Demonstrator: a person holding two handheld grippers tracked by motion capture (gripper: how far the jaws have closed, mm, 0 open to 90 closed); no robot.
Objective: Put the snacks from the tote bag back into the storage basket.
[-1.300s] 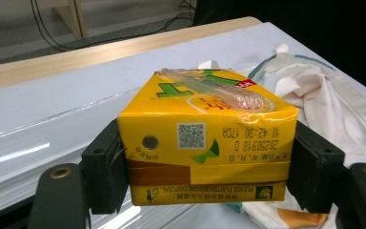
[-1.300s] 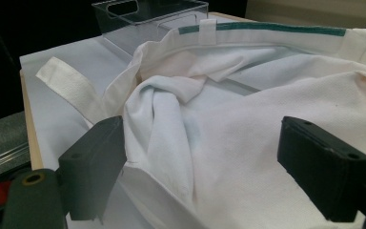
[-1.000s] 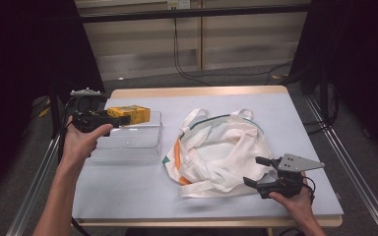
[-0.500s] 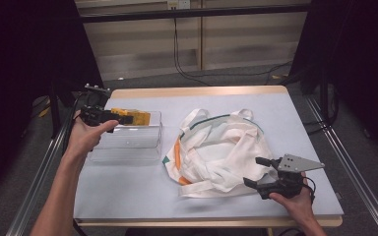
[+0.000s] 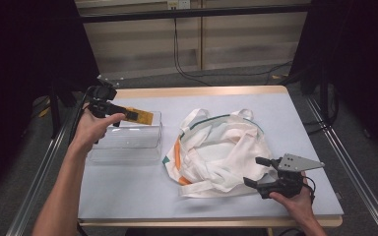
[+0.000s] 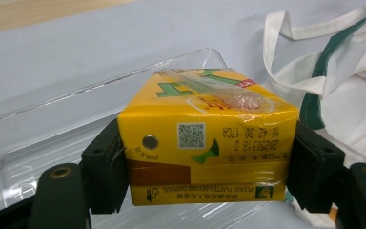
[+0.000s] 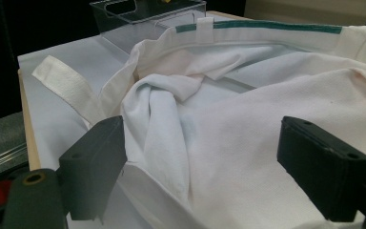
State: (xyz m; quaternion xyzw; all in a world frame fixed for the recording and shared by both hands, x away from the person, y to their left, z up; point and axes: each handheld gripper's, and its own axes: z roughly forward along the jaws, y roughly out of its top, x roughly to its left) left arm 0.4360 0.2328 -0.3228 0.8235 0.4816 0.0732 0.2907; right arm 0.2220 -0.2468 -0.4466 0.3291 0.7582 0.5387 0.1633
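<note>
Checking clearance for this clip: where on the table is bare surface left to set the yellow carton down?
Bare table runs along the near edge, in front of the clear bin, and along the far edge behind the cloth bag. The middle and right are crowded by the bag; the right hand-held gripper stands at its near corner.

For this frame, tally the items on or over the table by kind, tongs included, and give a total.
Yellow drink carton: 1, clamped in the left tongs
Clear plastic bin: 1
White cloth tote bag: 1
Hand-held tongs: 2, the right tongs open at the bag's edge
Total: 5
</note>
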